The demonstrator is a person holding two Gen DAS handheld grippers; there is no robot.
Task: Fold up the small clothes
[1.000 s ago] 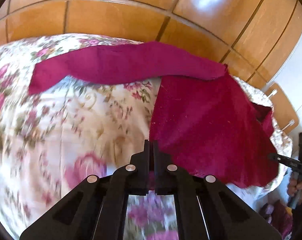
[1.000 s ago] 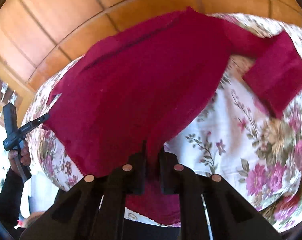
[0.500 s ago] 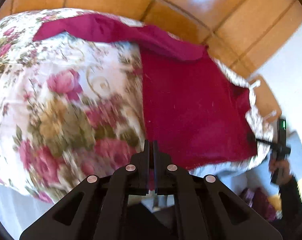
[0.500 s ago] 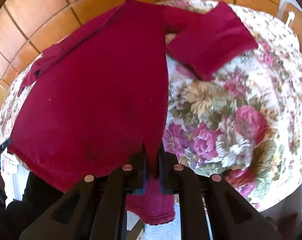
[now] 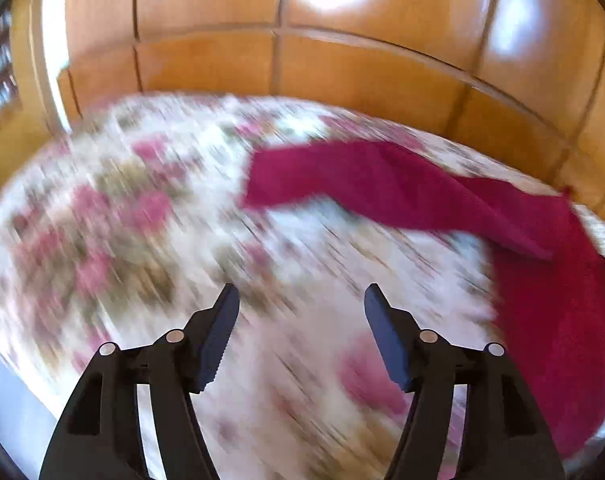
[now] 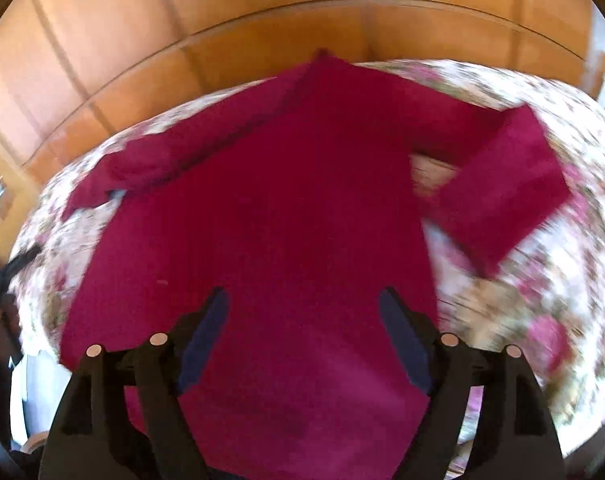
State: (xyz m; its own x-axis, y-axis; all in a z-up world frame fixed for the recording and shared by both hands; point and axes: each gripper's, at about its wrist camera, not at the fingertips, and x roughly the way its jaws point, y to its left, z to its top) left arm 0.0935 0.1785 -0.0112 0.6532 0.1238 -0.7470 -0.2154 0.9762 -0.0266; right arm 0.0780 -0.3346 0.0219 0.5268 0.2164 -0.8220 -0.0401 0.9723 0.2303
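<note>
While just parted and empty, right hand-held gripper (image 6: pixel 302 300) over crimson garment (image 6: pixel 286 208) on floral cloth (image 6: pixel 542 320).

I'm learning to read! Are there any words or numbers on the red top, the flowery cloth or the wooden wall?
None. The red top is plain, the flowery cloth has only blurred roses, and the wooden wall is bare panels. Nothing to read in either view.

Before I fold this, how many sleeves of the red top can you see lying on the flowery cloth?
2. One sleeve stretches to the left of the red top; the other sleeve bends down on the right.
</note>
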